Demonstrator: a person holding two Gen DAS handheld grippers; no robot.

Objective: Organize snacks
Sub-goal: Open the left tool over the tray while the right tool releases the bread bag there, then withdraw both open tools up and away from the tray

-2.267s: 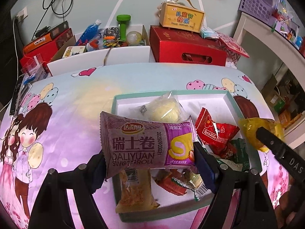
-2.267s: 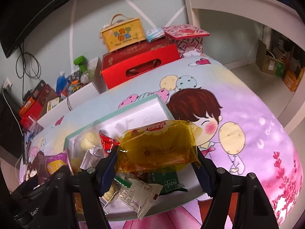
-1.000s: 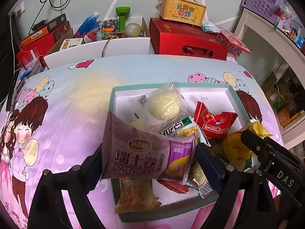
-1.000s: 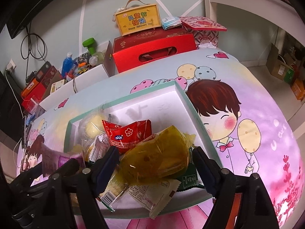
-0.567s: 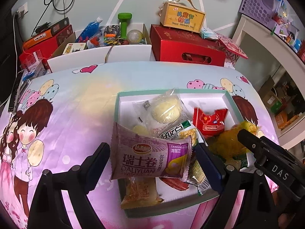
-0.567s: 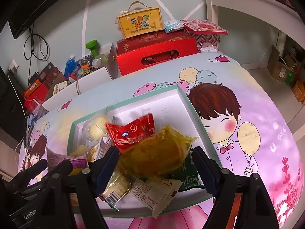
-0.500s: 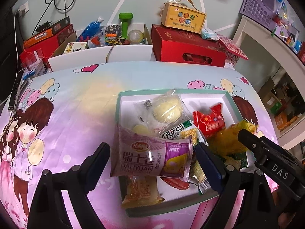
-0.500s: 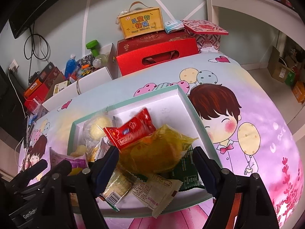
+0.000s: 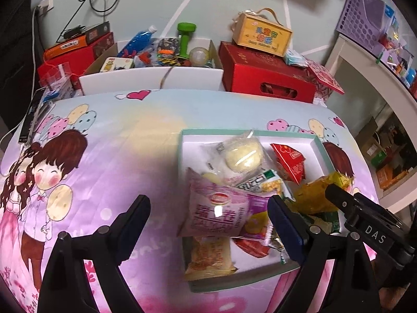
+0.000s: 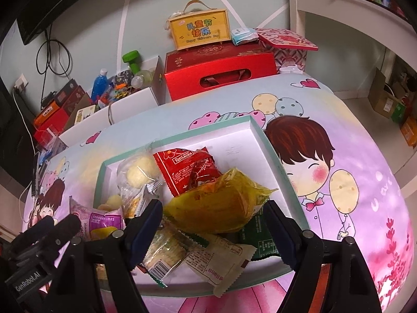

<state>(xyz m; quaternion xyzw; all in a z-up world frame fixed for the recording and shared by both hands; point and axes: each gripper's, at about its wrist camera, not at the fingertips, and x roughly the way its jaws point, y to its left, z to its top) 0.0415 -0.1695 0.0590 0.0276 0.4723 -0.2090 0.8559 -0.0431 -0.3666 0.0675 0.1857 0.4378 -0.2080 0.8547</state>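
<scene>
Snacks dropped: your left tongs [image 9: 208,224] & right tongs [image 10: 212,223] now gape, empty; purple roll pack [image 9: 219,214] & yellow pack [image 10: 219,208] lie in the tray [image 10: 276,161]. Both sorted, grab more.

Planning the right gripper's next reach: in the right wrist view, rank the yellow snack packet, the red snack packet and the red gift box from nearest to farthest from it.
1. Yellow snack packet: between the right gripper fingers.
2. Red snack packet: just beyond, in the tray.
3. Red gift box: past the table's far edge.
</scene>
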